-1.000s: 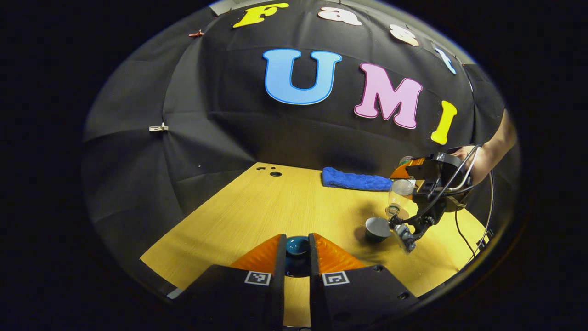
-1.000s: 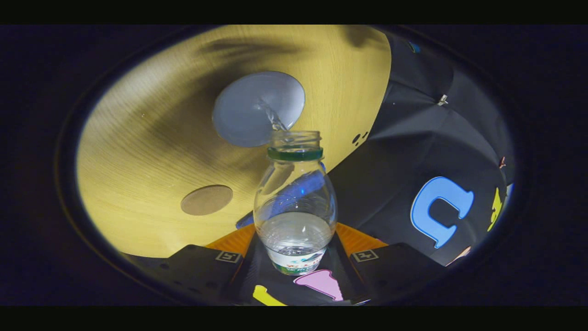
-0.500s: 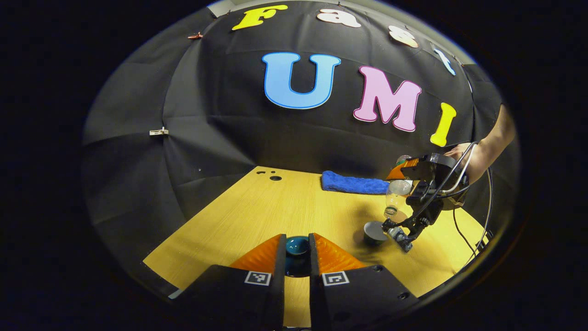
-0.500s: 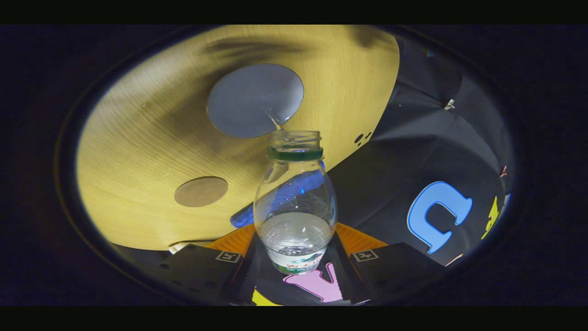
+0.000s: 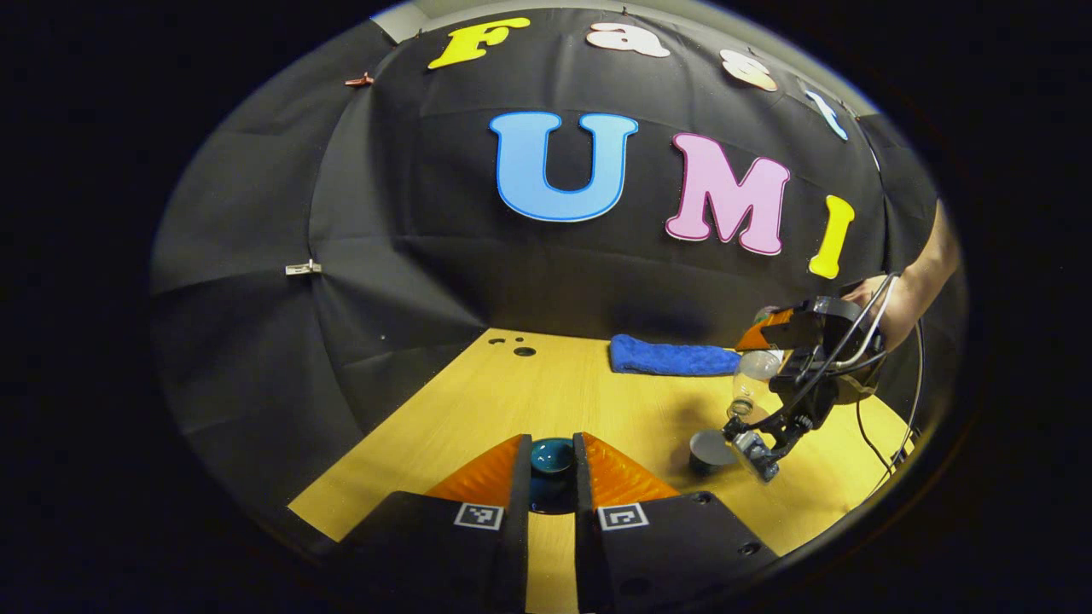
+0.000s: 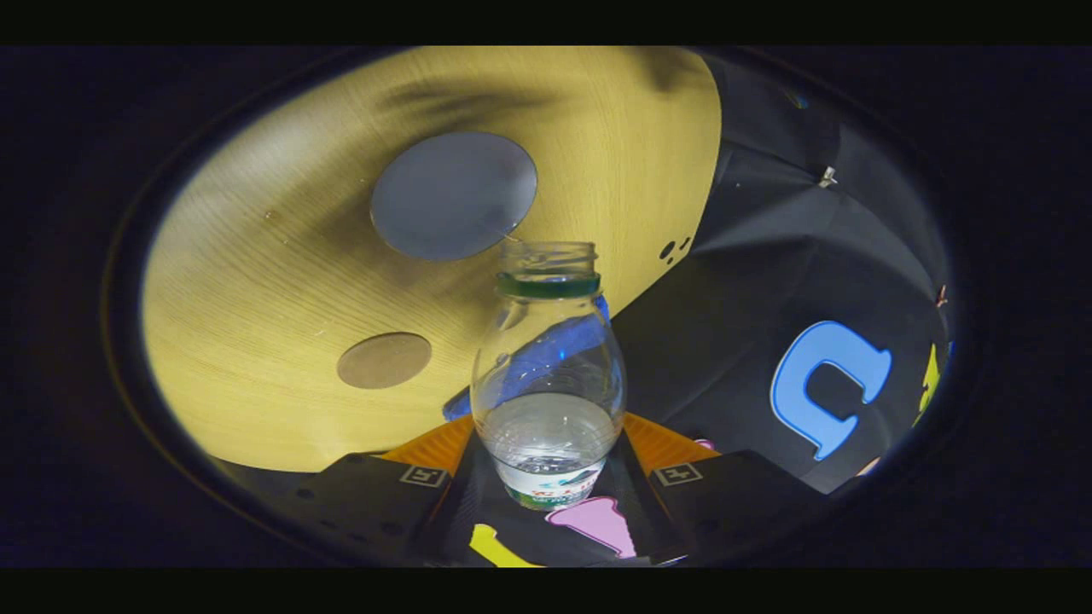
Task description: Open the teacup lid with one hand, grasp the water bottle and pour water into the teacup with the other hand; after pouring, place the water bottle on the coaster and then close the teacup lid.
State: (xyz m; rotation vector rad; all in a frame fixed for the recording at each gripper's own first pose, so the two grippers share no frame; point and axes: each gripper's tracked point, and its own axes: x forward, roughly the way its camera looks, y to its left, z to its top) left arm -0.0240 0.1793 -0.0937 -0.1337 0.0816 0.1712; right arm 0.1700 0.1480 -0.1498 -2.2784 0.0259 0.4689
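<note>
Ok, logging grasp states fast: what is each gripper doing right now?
Left gripper: jaws shut on the teacup lid.
Right gripper: jaws shut on the water bottle, tipped toward the teacup.

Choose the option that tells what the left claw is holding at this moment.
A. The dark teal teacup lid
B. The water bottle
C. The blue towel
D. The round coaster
A. In the left gripper view the left claw has both fingers pressed on the dark teal teacup lid, held above the table, while the water bottle sits in the right claw.
</note>
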